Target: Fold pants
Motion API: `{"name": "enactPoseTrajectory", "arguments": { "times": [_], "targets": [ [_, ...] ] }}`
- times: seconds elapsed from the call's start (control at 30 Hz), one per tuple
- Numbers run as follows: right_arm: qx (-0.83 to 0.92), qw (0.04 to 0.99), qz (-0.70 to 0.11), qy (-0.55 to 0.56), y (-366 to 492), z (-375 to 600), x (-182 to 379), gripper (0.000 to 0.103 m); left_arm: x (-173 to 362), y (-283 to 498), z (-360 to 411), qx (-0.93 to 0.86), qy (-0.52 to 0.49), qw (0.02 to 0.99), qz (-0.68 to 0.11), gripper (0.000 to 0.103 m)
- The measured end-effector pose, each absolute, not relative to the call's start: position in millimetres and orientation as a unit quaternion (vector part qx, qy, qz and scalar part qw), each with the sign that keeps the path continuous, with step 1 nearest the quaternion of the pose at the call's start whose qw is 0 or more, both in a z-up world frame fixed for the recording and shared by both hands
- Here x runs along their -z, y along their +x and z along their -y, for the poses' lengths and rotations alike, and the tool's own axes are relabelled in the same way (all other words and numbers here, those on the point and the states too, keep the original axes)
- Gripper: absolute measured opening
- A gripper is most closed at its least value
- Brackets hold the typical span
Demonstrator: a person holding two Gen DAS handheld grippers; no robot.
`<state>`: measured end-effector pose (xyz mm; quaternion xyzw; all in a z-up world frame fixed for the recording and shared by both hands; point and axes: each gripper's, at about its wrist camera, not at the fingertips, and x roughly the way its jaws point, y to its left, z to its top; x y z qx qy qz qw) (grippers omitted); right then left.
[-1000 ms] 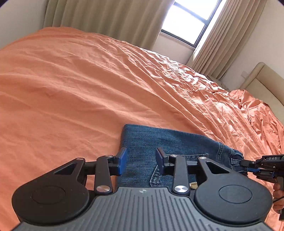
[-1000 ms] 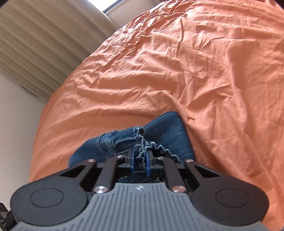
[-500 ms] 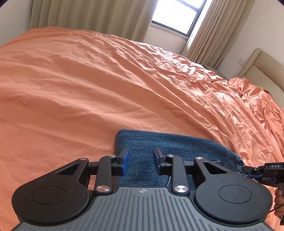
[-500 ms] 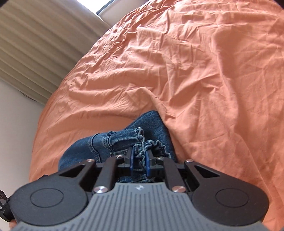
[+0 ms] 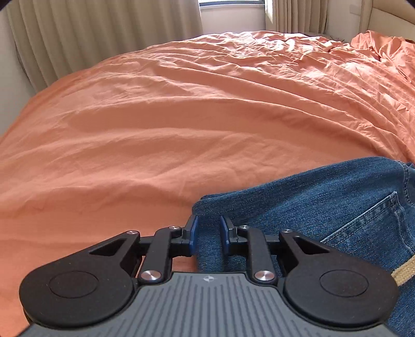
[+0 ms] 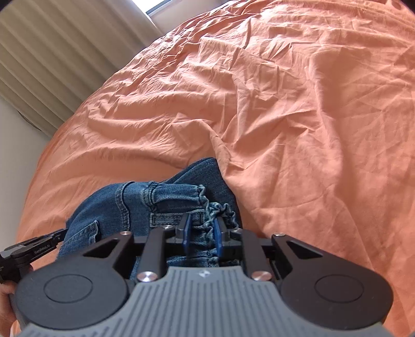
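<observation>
Folded blue denim pants (image 5: 324, 207) lie on the orange bedsheet (image 5: 181, 116). In the left wrist view my left gripper (image 5: 207, 230) is open, its jaws straddling the pants' left folded edge, with a back pocket to the right. In the right wrist view my right gripper (image 6: 201, 228) has its jaws parted around the gathered waistband of the pants (image 6: 155, 197), which sits between the pads. The left gripper's tip (image 6: 39, 248) shows at the left edge of the right wrist view.
Wrinkled orange sheet (image 6: 285, 103) covers the whole bed. Beige curtains (image 5: 90, 31) and a window stand beyond the far edge. A beige headboard (image 5: 389, 15) is at the far right, with bunched orange bedding below it.
My left gripper has swung left and lowered onto the pants' left edge. My right gripper's jaws have opened from being shut on the waistband, which now lies loose between them.
</observation>
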<state>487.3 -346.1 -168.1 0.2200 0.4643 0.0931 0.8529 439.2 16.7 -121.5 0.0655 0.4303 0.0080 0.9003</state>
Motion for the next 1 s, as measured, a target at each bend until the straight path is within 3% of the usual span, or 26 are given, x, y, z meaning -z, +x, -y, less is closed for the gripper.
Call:
{"name": "enactPoseTrajectory", "arguments": {
  "times": [0.1, 0.33, 0.53, 0.77, 1.0],
  "targets": [
    [-0.095, 0.87, -0.446, 0.185, 472, 341, 149, 0.027, 103, 421, -25, 0.002, 0.04, 0.908, -0.417, 0.026],
    [-0.156, 0.925, -0.341, 0.065, 406, 300, 110, 0.026, 71, 358, 0, 0.072, -0.003, 0.931, -0.358, 0.026],
    [-0.177, 0.919, -0.351, -0.014, 373, 273, 132, 0.025, 95, 325, 31, 0.081, 0.034, 0.924, -0.372, 0.025],
    [-0.171, 0.903, -0.389, 0.057, 367, 306, 177, 0.02, 126, 314, 14, 0.06, 0.016, 0.908, -0.415, 0.024],
    [-0.166, 0.904, -0.386, 0.072, 365, 310, 173, 0.02, 91, 273, -18, 0.04, -0.015, 0.918, -0.393, 0.024]
  ]
}}
